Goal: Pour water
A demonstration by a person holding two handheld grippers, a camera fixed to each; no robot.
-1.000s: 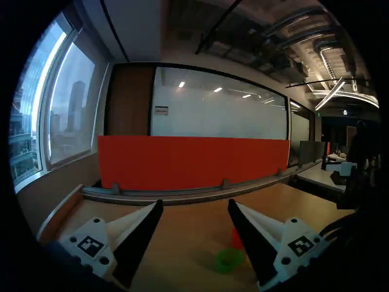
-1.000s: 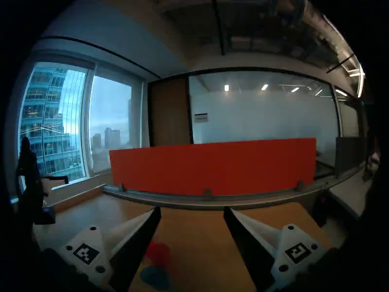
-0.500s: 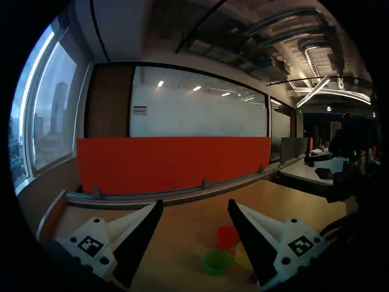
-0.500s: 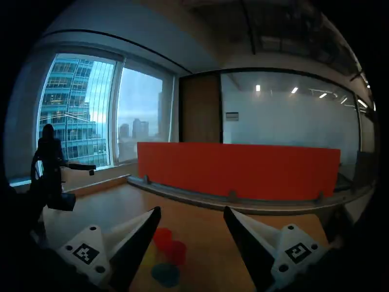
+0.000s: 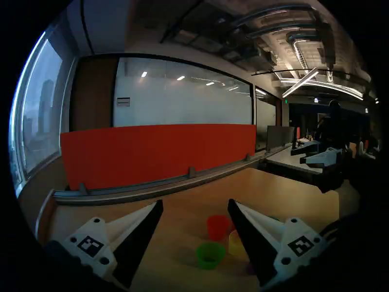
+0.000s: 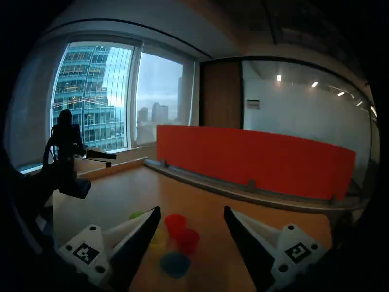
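Note:
Several small plastic cups stand clustered on the wooden table. In the left gripper view a red cup (image 5: pixel 217 227), a green cup (image 5: pixel 210 255) and a yellow cup (image 5: pixel 237 242) sit low between my fingers. My left gripper (image 5: pixel 193 204) is open and holds nothing, well above and short of them. In the right gripper view I see two red cups (image 6: pixel 175 224) (image 6: pixel 188 239), a blue cup (image 6: pixel 174 263), a yellow cup (image 6: pixel 158 237) and a green cup (image 6: pixel 137 214). My right gripper (image 6: pixel 191 211) is open too, also empty, hovering short of the cluster. No water vessel can be made out.
An orange partition (image 5: pixel 155 153) with a metal rail runs along the table's far edge (image 6: pixel 253 168). Tall windows (image 6: pixel 92 112) line one side. The other gripper, with the hand holding it, shows as a dark shape (image 6: pixel 68 165) at the left and as a pale one (image 5: pixel 321 158) at the right.
The left view has swung right and the right view left, both turning toward the cups. More cups now show, higher between the fingers. Both grippers have stayed open.

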